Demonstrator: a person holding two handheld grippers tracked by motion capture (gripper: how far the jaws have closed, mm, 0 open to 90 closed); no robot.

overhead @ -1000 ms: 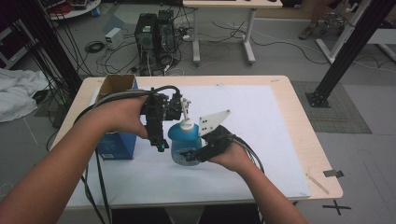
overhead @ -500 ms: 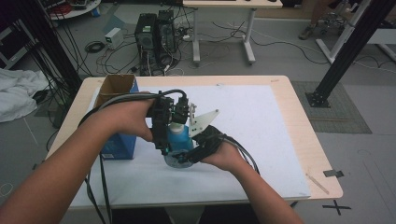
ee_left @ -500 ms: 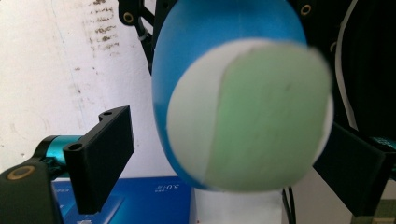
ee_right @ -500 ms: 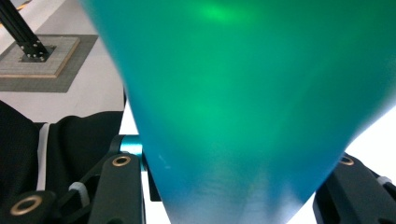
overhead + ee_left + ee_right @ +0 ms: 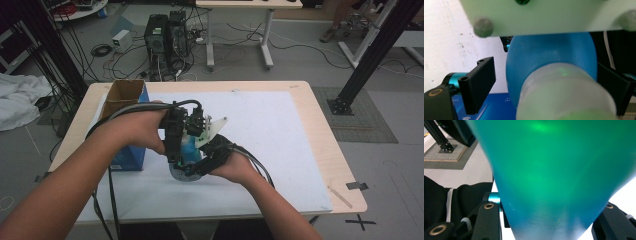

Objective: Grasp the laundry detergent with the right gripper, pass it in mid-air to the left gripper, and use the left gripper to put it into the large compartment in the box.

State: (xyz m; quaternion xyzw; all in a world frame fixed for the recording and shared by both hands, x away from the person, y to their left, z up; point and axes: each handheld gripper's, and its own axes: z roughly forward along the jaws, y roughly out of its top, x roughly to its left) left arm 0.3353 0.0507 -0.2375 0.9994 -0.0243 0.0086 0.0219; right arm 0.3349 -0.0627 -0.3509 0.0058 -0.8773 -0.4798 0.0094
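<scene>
— Wooden table [image 5: 320,150] is carrying the lot, with a white sheet [image 5: 280,135] lying over most of its top and reaching out to the right of both tongs.

— And to the left of them?

— Blue cardboard box [image 5: 125,127] is standing just beyond the left hand [image 5: 142,131], its flaps gaping upward. Between the two tongs a blue bottle [image 5: 187,150] is sitting, its round base just above the sheet or resting on it; I cannot tell which.

— Who is gripping it?

— Right gripper [image 5: 197,165] is clamping the bottle's lower body from the right side. In the right gripper view the blue-green wall [image 5: 554,175] is bulging between its two black jaws, which are pressing against it on either side.

— So the left one is free?

— Left gripper [image 5: 175,142] is coming down over the bottle's top from the left. In the left gripper view its jaws are standing apart around the frosted white cap [image 5: 564,92]; the left-hand jaw is clearly off the cap, with white sheet showing in the gap, while the other jaw is sitting close beside the bottle's shoulder. It is grasping nothing.

— Anything smaller?

— Pale plate of the right gripper [image 5: 536,15] is hanging right above the bottle in that same view.
</scene>
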